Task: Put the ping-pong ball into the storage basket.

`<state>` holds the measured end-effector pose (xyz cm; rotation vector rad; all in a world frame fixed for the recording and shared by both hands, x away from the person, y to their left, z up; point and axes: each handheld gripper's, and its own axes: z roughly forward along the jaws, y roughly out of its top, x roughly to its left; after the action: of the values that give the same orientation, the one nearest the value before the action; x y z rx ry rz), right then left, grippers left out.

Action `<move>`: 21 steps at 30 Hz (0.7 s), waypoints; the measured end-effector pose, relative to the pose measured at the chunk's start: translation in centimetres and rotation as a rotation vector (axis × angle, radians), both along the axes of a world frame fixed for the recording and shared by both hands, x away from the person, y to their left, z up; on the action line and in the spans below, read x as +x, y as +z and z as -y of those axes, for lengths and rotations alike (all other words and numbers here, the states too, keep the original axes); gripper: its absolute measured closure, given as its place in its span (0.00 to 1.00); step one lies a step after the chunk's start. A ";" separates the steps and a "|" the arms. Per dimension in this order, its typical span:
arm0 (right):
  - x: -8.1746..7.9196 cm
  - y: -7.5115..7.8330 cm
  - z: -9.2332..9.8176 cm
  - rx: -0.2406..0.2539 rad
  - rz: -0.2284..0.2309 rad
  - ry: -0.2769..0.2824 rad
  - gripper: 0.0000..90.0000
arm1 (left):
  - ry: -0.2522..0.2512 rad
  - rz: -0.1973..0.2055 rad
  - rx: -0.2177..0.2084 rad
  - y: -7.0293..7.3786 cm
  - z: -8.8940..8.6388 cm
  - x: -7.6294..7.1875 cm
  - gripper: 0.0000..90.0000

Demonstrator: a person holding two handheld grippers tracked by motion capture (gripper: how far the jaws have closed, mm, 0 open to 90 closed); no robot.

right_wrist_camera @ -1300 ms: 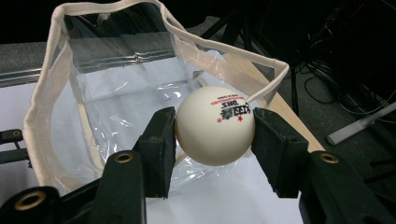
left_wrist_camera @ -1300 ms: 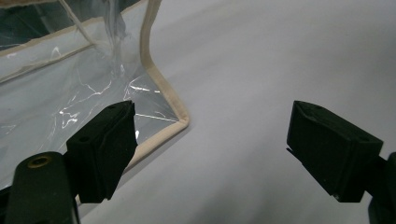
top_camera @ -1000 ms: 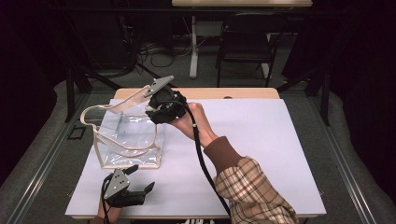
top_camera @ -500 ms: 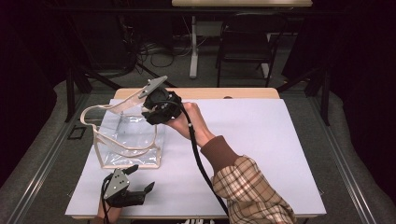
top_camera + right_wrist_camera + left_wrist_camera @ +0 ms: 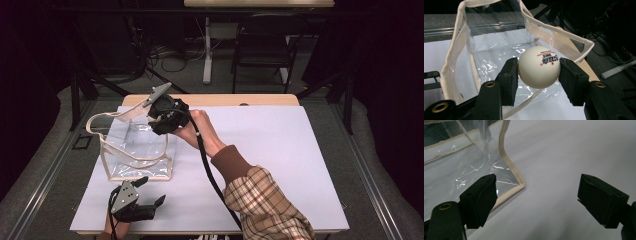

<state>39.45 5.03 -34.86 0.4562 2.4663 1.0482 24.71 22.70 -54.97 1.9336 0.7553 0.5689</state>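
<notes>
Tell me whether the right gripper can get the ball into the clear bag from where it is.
Probably yes. The right gripper holds the white ball by the clear bag, whose top stands open with nothing across it. The left gripper rests apart, near the table's front edge.

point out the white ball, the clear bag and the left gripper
white ball [image 5: 539,66], right gripper view, middle of its face
clear bag [image 5: 137,145], high view, its clear front wall
left gripper [image 5: 152,192], high view, between its fingertips

Right gripper [image 5: 538,72] raised, jaws clamped; left gripper [image 5: 536,202] low, jaws apart.
</notes>
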 end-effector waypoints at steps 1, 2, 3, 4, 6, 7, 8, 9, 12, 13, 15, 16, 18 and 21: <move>0.1 -0.2 -0.2 -0.006 -0.005 0.002 0.56 | 0.000 0.000 0.000 0.0 0.0 0.0 0.18; 0.2 -0.2 -0.2 -0.009 -0.008 0.002 0.56 | 0.000 0.000 0.000 0.0 0.0 0.0 0.18; 0.2 -0.3 -0.3 -0.012 -0.011 0.002 0.56 | 0.000 0.000 0.000 0.0 0.0 0.0 0.18; 0.2 -0.3 -0.3 -0.012 -0.011 0.002 0.56 | 0.000 0.001 -0.001 0.0 0.0 0.0 0.18; 0.3 -0.5 -0.5 -0.018 -0.016 0.005 0.56 | -0.001 0.001 0.000 0.0 0.0 0.0 0.18; 0.3 -0.5 -0.6 -0.018 -0.016 0.005 0.56 | 0.000 0.000 -0.001 0.0 0.0 0.0 0.18; 0.4 -0.6 -0.7 -0.026 -0.017 0.009 0.56 | 0.001 0.000 -0.001 0.0 0.0 0.0 0.18; 0.4 -0.6 -0.7 -0.026 -0.017 0.009 0.56 | 0.001 0.000 -0.001 0.0 0.0 0.0 0.18; 0.5 -0.9 -1.0 -0.042 -0.024 0.011 0.56 | -0.001 0.000 0.000 0.0 0.0 0.0 0.18; 0.5 -0.9 -1.0 -0.042 -0.024 0.011 0.56 | 0.000 0.000 -0.001 0.0 0.0 0.0 0.18; 0.6 -1.0 -1.2 -0.055 -0.032 0.010 0.56 | 0.000 0.001 -0.001 0.0 0.0 0.0 0.18; 0.6 -1.1 -1.2 -0.055 -0.032 0.011 0.56 | 0.000 0.000 -0.001 0.0 0.0 0.0 0.18; 0.7 -1.2 -1.4 -0.059 -0.034 0.008 0.56 | -0.001 0.001 -0.001 0.0 0.0 0.0 0.18; 0.7 -1.3 -1.5 -0.064 -0.039 0.010 0.56 | -0.001 0.001 -0.001 0.0 0.0 0.0 0.18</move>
<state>40.18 6.49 -36.17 0.4490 2.5303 0.9702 24.72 22.70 -54.97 1.9328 0.7542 0.5690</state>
